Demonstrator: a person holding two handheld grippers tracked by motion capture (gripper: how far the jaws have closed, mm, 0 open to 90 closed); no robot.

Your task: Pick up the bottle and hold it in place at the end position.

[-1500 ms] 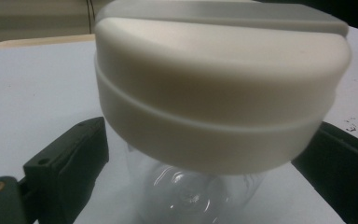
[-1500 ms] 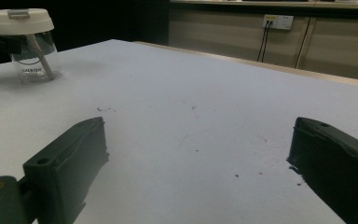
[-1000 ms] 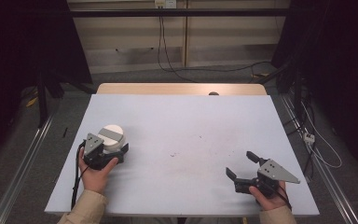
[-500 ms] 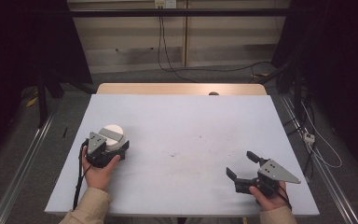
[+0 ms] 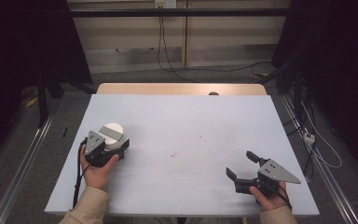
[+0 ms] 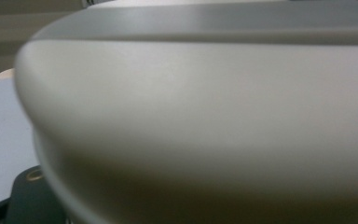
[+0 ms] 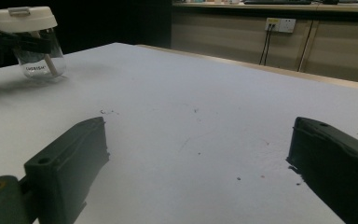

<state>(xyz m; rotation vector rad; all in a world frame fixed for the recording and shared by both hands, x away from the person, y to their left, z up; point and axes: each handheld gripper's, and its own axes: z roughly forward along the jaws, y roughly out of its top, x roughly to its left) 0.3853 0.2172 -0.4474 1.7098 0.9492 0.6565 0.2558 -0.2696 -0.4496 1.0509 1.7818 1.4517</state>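
Note:
A clear plastic jar with a white lid stands on the pale table at the left. My left gripper is shut on it, jaws on either side of its body. The left gripper view sees the white lid very close up. The right gripper view has the same jar far off at the top left, with black jaws across it below the lid. My right gripper rests low near the table's front right, open, with only bare table between its jaws.
A strip of wooden tabletop runs along the far edge. Cables trail on the floor behind and to the right, and metal rails flank the table. Small dark specks mark the middle of the surface.

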